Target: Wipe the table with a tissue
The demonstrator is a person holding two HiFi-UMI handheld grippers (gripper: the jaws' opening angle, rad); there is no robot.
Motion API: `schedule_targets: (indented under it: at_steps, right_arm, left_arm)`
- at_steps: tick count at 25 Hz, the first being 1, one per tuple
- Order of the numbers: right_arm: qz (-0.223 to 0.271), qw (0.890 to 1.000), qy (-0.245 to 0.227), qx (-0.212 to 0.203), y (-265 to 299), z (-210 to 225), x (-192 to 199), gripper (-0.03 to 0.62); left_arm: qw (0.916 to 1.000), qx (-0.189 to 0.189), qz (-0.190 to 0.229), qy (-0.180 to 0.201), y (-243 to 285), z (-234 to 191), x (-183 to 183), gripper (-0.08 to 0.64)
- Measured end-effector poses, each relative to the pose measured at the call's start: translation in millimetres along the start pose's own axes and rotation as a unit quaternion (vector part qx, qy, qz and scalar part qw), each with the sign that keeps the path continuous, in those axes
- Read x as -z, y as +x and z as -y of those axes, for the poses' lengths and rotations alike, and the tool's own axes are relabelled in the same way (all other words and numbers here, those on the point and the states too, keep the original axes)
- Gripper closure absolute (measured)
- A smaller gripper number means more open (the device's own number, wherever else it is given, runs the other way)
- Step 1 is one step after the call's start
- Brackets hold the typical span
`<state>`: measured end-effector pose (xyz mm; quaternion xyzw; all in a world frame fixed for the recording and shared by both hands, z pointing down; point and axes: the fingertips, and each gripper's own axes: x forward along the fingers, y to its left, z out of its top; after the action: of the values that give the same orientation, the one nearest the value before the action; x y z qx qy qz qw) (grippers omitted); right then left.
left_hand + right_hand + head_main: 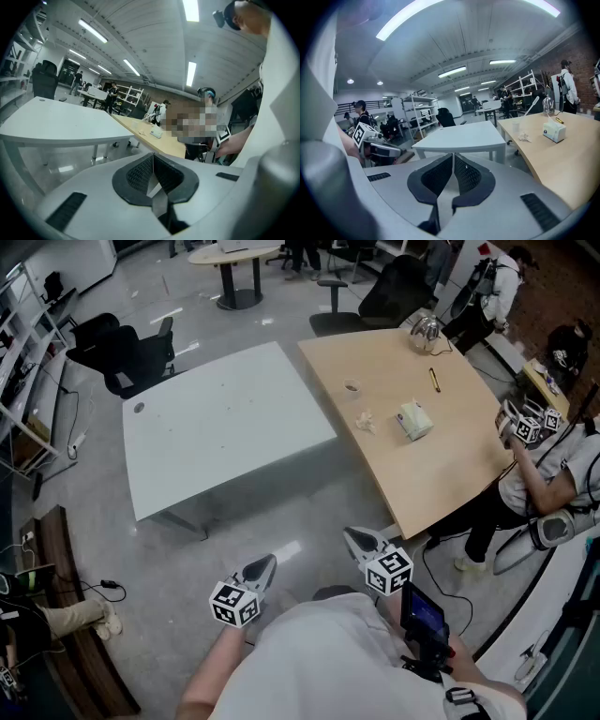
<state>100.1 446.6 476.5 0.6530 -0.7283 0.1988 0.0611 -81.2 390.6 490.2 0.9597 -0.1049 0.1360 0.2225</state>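
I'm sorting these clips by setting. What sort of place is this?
Probably an open-plan office or lab workspace: a white table and a wooden table, black office chairs, and metal shelving under ceiling strip lights.

A white table (225, 423) stands on the grey floor (187, 549), with a small round cap (139, 408) set in its top near the left corner. Just to its right is a wooden table (450, 465). On the wooden table lie a tissue box (413, 420), a crumpled tissue (365, 420) near its left, a small cup (352, 387) farther back, a pen (435, 380), and a shiny glass object (425, 331) at the far edge.
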Motion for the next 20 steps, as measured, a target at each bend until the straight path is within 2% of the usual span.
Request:
schedule_targets:
  at_steps: [10,20]
  right_arm:
    - [0.007,1.000,0.018,0.002,3.0,66.8,-16.3,0.568]
    - [0.021,0.999,0.026,0.001,-2.7,137.9,-26.4,0.568]
  left_arm:
    - [0.9996,-0.005,-0.027,-0.004,65.7,6.2,-15.8,0.552]
    - [0.9990,-0.005,-0.028,0.036,136.5,19.7,-56.0,0.552]
